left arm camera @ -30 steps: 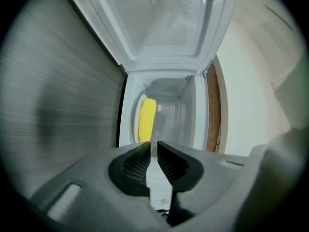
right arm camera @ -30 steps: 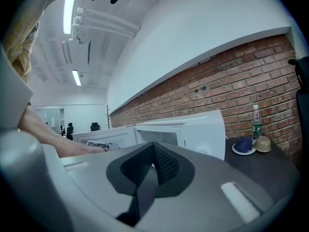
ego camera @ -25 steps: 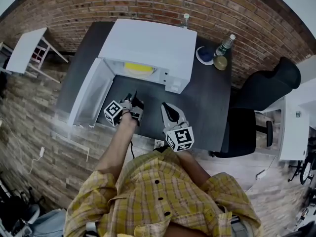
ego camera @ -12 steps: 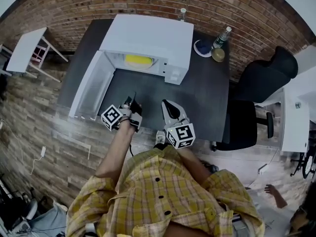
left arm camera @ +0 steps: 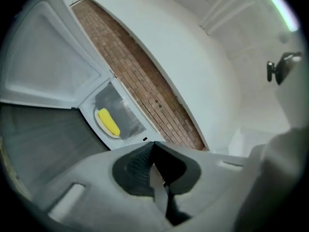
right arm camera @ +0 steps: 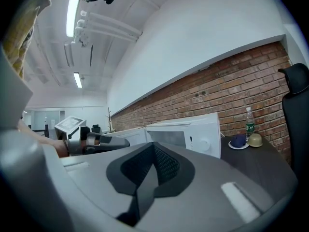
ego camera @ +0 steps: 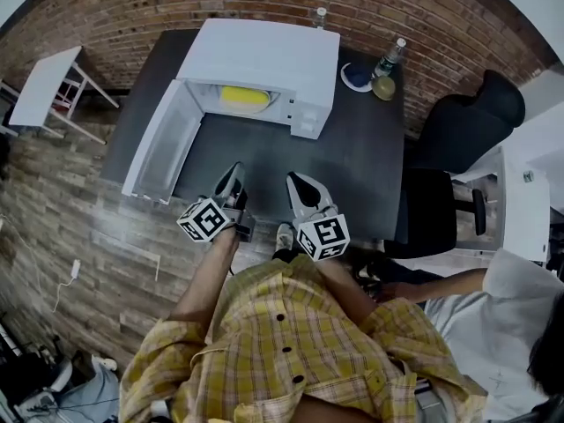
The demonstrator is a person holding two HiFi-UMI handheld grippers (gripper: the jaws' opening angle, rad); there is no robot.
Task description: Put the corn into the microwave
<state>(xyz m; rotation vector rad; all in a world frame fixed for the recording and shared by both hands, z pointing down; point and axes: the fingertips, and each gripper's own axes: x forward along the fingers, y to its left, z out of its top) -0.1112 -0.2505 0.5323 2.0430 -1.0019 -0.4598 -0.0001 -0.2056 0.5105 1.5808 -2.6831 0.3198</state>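
The yellow corn [ego camera: 242,98] lies on a plate inside the white microwave [ego camera: 264,55], whose door [ego camera: 163,139] stands swung open to the left. In the left gripper view the corn [left arm camera: 108,122] shows in the cavity, well ahead of the jaws. My left gripper [ego camera: 231,180] is shut and empty, hanging in front of the open door over the table's near edge. Beside it, my right gripper [ego camera: 296,184] is also shut with nothing in it. The right gripper view shows the microwave [right arm camera: 193,132] ahead and the left gripper [right arm camera: 104,142] to its left.
A dark table [ego camera: 352,166] carries the microwave. At its back right stand a bottle [ego camera: 390,57], a blue dish [ego camera: 357,76] and a round yellowish thing [ego camera: 382,87]. A black chair [ego camera: 458,139] is at the right, a small white table [ego camera: 48,86] at the left, and a person in white [ego camera: 520,307] at lower right.
Both grippers have drawn back from the microwave toward me. The left one has risen and rolled. A person in white has come into view at the lower right.
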